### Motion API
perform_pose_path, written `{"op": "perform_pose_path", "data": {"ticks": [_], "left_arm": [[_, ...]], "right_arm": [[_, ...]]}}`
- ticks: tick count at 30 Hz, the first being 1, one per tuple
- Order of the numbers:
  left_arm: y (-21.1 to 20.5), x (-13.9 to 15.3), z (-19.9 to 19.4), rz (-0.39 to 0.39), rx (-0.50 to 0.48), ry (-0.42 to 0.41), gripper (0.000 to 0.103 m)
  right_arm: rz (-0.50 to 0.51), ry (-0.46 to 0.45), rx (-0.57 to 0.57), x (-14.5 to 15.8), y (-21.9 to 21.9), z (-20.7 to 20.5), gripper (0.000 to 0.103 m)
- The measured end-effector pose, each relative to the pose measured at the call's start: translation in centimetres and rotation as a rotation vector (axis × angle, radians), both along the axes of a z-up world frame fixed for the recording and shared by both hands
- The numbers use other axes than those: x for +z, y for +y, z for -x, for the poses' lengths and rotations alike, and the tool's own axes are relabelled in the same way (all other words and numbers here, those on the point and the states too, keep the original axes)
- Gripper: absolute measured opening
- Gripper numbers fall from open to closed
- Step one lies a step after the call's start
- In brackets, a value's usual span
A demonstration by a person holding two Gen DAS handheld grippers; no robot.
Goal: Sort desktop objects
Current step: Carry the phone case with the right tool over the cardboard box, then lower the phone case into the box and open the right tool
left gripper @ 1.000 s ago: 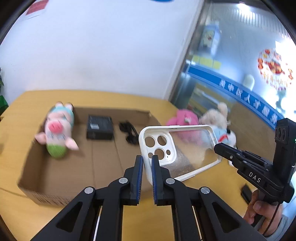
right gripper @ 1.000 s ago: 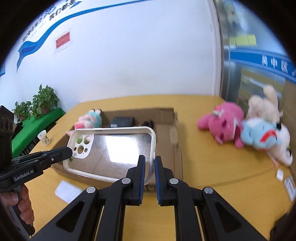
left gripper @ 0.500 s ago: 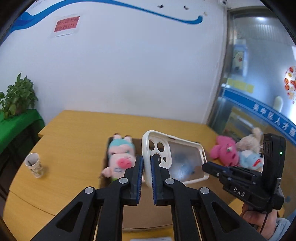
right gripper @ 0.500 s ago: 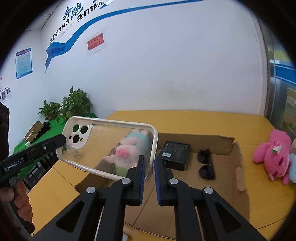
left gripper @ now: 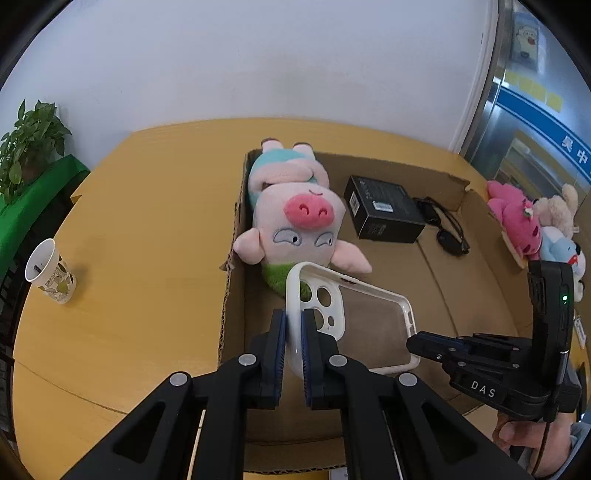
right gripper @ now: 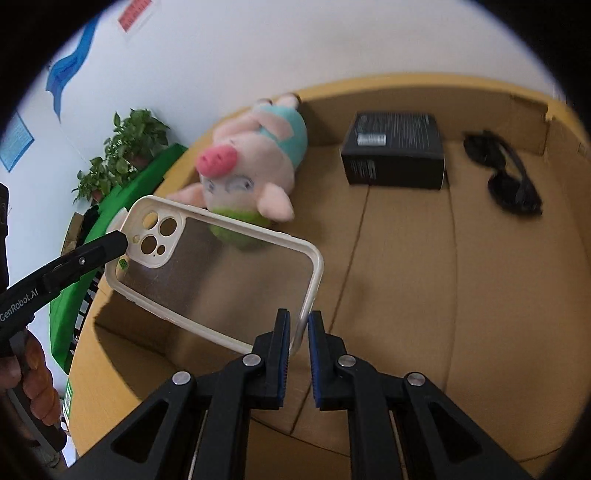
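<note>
Over the cardboard box (left gripper: 447,280), both my grippers (left gripper: 292,334) (right gripper: 298,341) clench the phone case (left gripper: 369,332); uneven release could flip it onto the plush pig (left gripper: 299,225).

Paper cup (left gripper: 50,271) upright on yellow table (left gripper: 147,236), left edge of left wrist view. Potted plant (left gripper: 31,146) upper left, on green-covered ledge (left gripper: 35,201); same plant (right gripper: 127,147) at left of right wrist view. White wall (left gripper: 258,62) fills top. Blue stripe (right gripper: 68,68) and red notice (right gripper: 135,14) on wall, upper left of right wrist view. Glass door (left gripper: 535,110) with blue band, upper right of left wrist view.
</note>
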State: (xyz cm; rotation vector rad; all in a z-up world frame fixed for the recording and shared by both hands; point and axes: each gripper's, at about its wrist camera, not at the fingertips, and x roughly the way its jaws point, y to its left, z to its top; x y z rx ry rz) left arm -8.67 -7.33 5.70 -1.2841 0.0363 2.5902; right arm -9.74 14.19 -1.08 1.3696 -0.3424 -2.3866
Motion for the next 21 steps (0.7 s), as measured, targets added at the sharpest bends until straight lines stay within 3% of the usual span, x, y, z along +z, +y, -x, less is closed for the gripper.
{"op": "perform_pose_path", "data": {"ticks": [4,11,13,14,15,16,17,19,21], "left_arm": [[0.1,-2.2,1.0,0.091,0.010,-0.063,0.005],[0.5,-3.6,1.6,0.145,0.017,-0.125,0.006],[0.5,-3.4,1.6,0.146,0.019,-0.137,0.007],[0.4,-3.2,1.5,0.140,0.021,-0.136,0.008],[0.2,-2.8,1.4,0.143,0.030,-0.128,0.011],[0.1,-2.5,1.2,0.150,0.040,-0.117,0.015],[-0.1,-2.0,0.8,0.146,0.047,-0.098,0.018],[-0.5,-0.9,-0.3,0.120,0.046,-0.063,0.023],[-0.5,0.5,-2.1,0.122,0.047,0.019,0.047]], "right_arm": [[-0.032,-0.043,0.000,-0.2,0.0,0.3,0.011],[-0.104,-0.084,0.018,-0.2,-0.9,0.4,0.012],[-0.116,-0.085,0.030,-0.1,-1.0,0.4,0.014],[-0.105,-0.086,0.037,0.0,-0.9,0.3,0.022],[-0.076,-0.089,0.047,0.1,-0.7,0.0,0.030],[-0.051,-0.081,0.042,0.4,-0.2,-0.4,0.043],[-0.040,-0.065,0.029,0.7,0.3,-0.8,0.049],[-0.065,-0.021,-0.024,2.1,1.5,-2.2,0.049],[-0.064,0.094,-0.065,4.9,3.3,-4.9,0.057]]}}
